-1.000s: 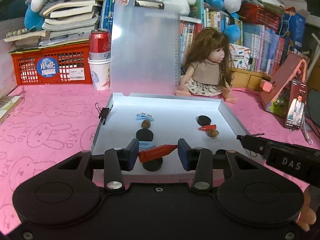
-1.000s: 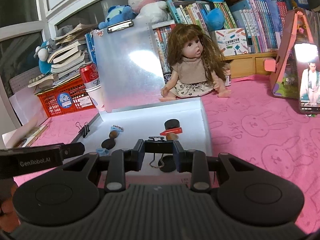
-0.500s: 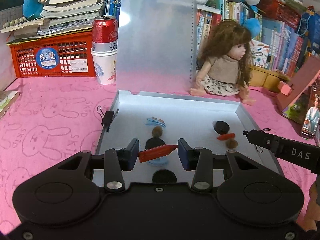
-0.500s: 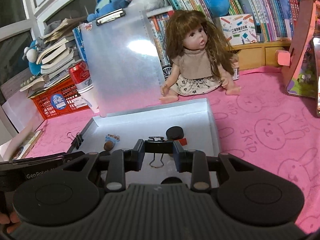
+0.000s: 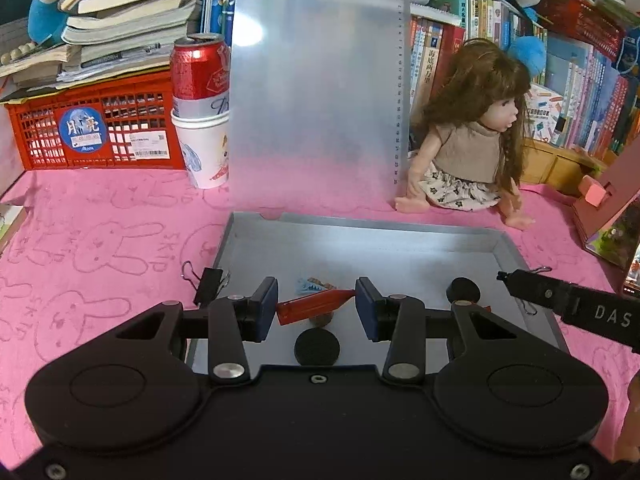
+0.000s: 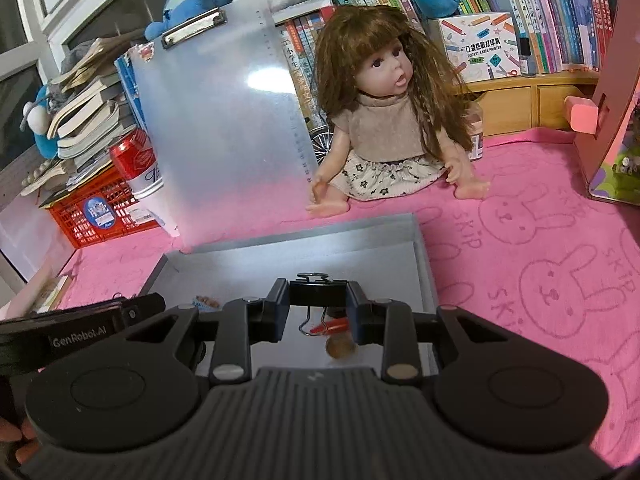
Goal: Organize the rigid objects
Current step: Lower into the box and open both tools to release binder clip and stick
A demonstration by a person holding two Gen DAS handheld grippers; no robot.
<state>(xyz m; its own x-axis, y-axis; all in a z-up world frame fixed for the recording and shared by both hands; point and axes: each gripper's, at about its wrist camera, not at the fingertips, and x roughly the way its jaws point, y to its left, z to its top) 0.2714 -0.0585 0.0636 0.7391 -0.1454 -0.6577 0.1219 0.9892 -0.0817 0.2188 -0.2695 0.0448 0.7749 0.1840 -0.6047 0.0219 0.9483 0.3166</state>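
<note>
Matt grey metal tray (image 5: 400, 236) lies on soft pink cloth (image 5: 100, 240); frosted plastic clipboard (image 5: 316, 92) stands behind; glossy can (image 5: 198, 70).

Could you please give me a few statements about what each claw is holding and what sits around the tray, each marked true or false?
1. The left claw holds a red piece. True.
2. The right claw is open and holds nothing. False: it is shut on a black binder clip.
3. A second binder clip sits at the left edge of the tray. True.
4. The soda can lies on its side inside the tray. False: it stands upright in a paper cup on the pink cloth.
5. The doll sits behind the tray. True.
</note>
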